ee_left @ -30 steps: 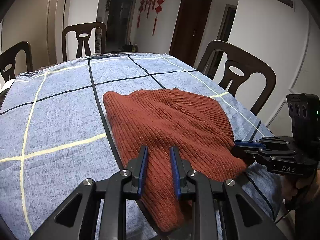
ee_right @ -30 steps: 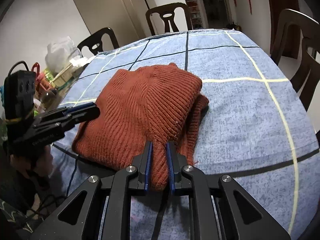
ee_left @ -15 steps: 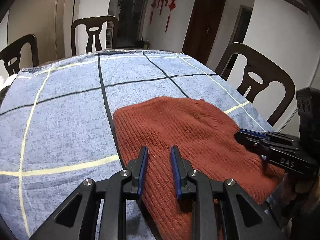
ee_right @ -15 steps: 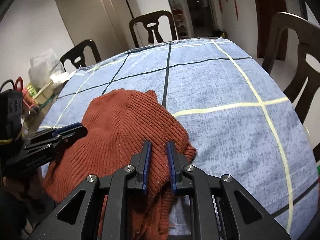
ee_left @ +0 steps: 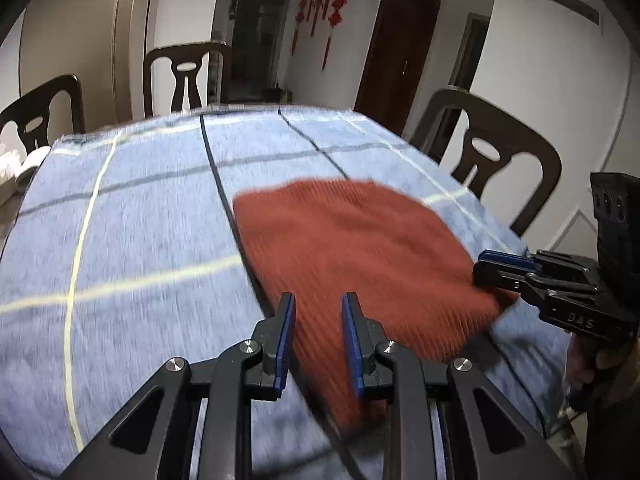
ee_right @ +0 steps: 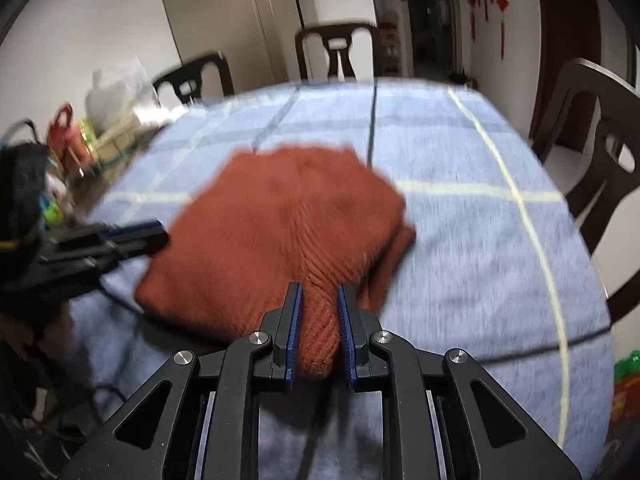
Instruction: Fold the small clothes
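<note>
Opening, the jaws of our right gripper (ee_right: 318,300) had a bunched corner of the rust-red ribbed knit garment (ee_right: 276,232) between them. Our left gripper (ee_left: 318,312) stood parted over the garment's near edge, gripping nothing. The garment lay folded toward the near edge of the blue checked tablecloth (ee_left: 132,240).
</note>
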